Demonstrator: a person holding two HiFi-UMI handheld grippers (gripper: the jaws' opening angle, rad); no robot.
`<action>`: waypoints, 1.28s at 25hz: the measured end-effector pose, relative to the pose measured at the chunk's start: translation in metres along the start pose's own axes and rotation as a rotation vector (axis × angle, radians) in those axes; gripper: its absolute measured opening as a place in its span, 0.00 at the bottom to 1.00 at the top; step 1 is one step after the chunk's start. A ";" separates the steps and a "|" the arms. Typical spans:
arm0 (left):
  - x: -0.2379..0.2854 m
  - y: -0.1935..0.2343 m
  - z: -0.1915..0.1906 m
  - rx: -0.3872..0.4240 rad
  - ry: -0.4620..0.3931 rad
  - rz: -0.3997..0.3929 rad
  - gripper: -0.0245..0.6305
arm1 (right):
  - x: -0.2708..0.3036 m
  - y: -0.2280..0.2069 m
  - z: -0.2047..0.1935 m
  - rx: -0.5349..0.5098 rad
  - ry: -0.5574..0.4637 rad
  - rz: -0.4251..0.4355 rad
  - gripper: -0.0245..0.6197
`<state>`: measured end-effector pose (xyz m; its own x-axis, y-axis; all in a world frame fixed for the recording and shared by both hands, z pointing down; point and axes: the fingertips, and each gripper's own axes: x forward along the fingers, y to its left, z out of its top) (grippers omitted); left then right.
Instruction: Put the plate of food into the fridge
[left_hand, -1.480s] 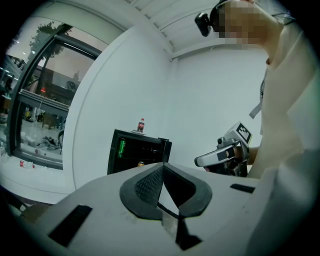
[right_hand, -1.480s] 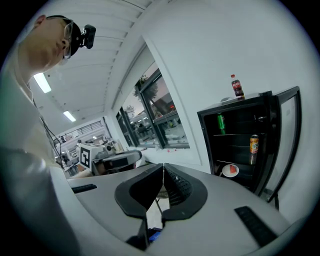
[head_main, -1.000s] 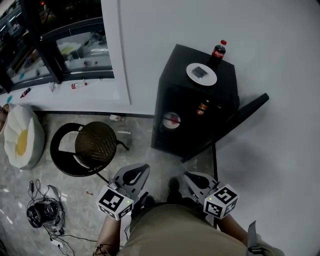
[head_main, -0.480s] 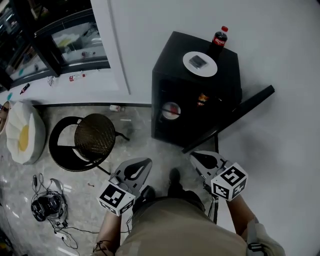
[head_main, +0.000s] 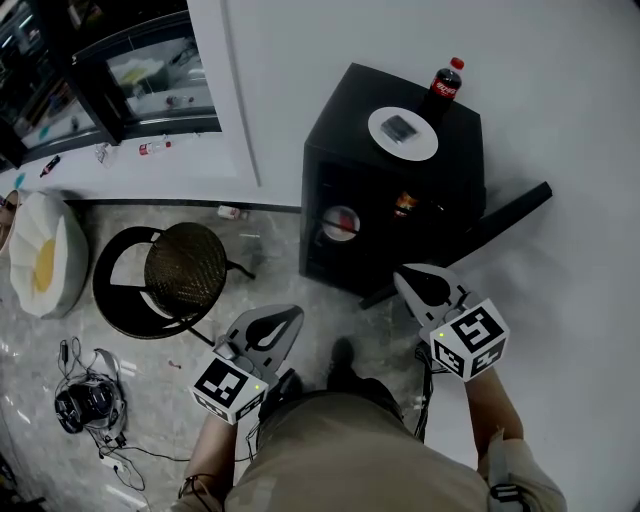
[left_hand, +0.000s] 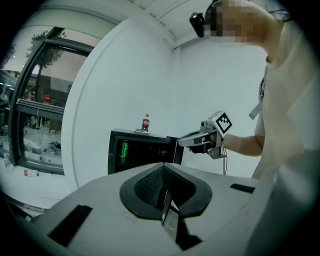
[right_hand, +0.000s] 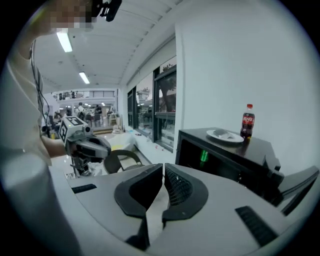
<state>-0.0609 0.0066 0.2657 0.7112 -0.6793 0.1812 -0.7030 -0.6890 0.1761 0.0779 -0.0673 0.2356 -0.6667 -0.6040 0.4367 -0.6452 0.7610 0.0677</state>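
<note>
A white plate of food (head_main: 403, 132) (right_hand: 225, 135) lies on top of the small black fridge (head_main: 390, 190) (left_hand: 142, 152), beside a cola bottle (head_main: 445, 82) (right_hand: 247, 120). The fridge door (head_main: 495, 232) stands swung open to the right; cans show inside on its shelves. My left gripper (head_main: 278, 322) (left_hand: 163, 192) is shut and empty, low in front of the fridge. My right gripper (head_main: 412, 280) (right_hand: 163, 192) is also shut and empty, near the open door's lower edge.
A round black stool (head_main: 165, 283) stands left of the fridge. A white cushion (head_main: 40, 265) and a tangle of cables with a headset (head_main: 85, 405) lie on the floor at left. A window wall (head_main: 110, 80) runs behind.
My right gripper has moved up and forward toward the open fridge door and rolled. The left gripper has drifted slightly. Both stay shut.
</note>
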 end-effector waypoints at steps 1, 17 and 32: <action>0.001 0.001 -0.001 -0.003 0.004 0.004 0.06 | 0.002 -0.006 0.004 -0.029 0.004 -0.006 0.07; 0.022 0.002 -0.012 -0.031 0.049 0.027 0.06 | 0.075 -0.120 0.050 -0.441 0.198 -0.044 0.40; 0.007 0.014 -0.022 -0.049 0.062 0.062 0.06 | 0.115 -0.168 0.043 -0.246 0.365 0.082 0.43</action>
<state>-0.0661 -0.0028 0.2905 0.6659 -0.7020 0.2526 -0.7460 -0.6322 0.2094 0.0936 -0.2752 0.2356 -0.5079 -0.4500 0.7346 -0.4585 0.8631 0.2117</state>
